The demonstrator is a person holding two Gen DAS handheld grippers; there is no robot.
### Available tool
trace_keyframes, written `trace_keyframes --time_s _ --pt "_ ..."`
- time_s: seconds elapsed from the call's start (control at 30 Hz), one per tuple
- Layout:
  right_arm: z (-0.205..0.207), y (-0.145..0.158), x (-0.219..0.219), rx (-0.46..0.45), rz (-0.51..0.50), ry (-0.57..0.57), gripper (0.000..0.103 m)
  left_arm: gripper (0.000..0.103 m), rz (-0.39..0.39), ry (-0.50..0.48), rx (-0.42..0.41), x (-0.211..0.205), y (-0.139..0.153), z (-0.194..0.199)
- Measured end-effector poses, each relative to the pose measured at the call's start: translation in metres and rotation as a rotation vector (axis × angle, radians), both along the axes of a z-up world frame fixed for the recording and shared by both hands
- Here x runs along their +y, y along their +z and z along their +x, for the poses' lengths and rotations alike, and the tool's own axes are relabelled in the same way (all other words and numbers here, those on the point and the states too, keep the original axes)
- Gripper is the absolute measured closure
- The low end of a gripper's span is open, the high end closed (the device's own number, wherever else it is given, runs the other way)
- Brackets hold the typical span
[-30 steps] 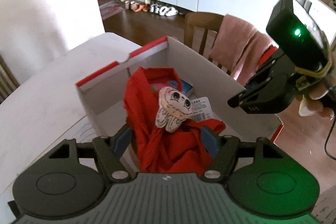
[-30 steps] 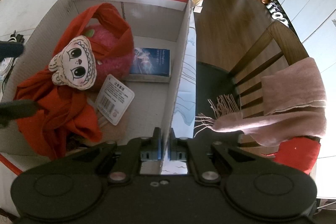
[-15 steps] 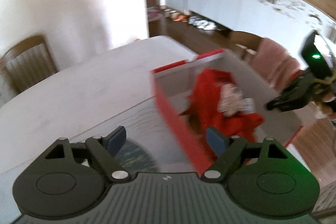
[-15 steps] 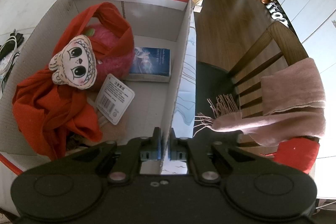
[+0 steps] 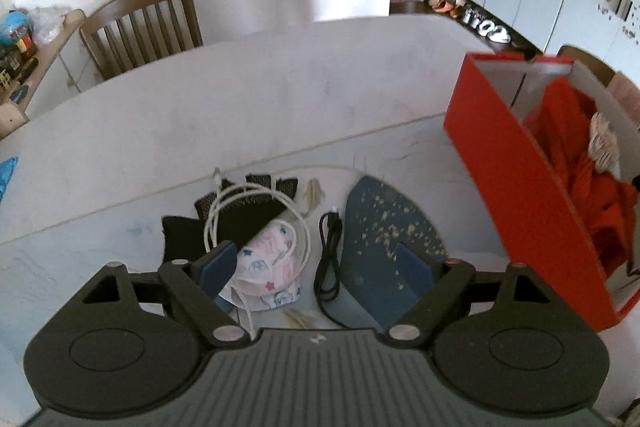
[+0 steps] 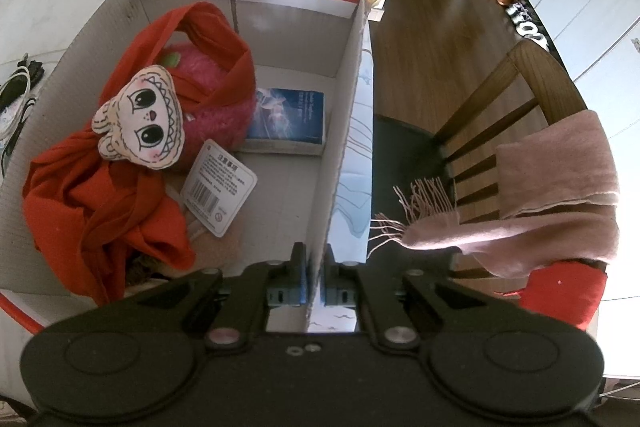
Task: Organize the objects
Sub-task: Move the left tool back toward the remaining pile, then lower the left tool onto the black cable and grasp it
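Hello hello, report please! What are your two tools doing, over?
Left tool empty, jaws opening above white coiled cable and patterned face mask. Right tool clamped on red cardboard box's wall. Nothing blocking.

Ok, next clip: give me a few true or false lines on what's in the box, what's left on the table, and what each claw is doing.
1. The right claw is clamped on the box wall. True.
2. The left claw grips the red cloth. False: it holds nothing and its jaws are opening above the table items.
3. A blue book lies inside the box. True.
4. The black cable is inside the box. False: it lies on the table beside the white cable.
5. The cartoon-face plush rests on the red cloth. True.
6. The pink scarf is in the box. False: it hangs on a chair.
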State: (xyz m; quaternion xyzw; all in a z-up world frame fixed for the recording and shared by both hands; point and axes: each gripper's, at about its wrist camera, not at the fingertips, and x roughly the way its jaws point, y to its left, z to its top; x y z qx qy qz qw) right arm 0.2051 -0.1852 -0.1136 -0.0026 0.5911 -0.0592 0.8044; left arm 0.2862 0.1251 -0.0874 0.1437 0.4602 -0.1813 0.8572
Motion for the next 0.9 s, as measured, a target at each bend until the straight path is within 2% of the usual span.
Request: trace_keyframes --time_s 0.2,0.43,0.53,0.6,0.9 --pt "0.002 -0.001 0.001 0.003 -0.004 -0.002 0.097 0.016 0.000 -0.046 0.011 -0.008 -0.028 -0.002" --pt "0.001 -0.001 0.001 0.002 -0.003 -0.006 0.097 0.017 -0.047 -0.058 0.057 -0.013 -0.041 0.000" --pt "0.001 -0.001 0.000 0.003 -0.003 -0.006 0.097 0.026 -0.048 -0.070 0.089 -0.015 -0.049 0.002" --pt "0.001 -0.001 0.000 0.003 -0.003 -0.006 0.097 0.038 -0.048 -0.068 0.116 -0.015 -0.054 0.005" --pt "0.001 -0.001 0.000 0.004 -0.002 -0.006 0.097 0.039 -0.032 -0.034 0.164 -0.014 -0.067 0.021"
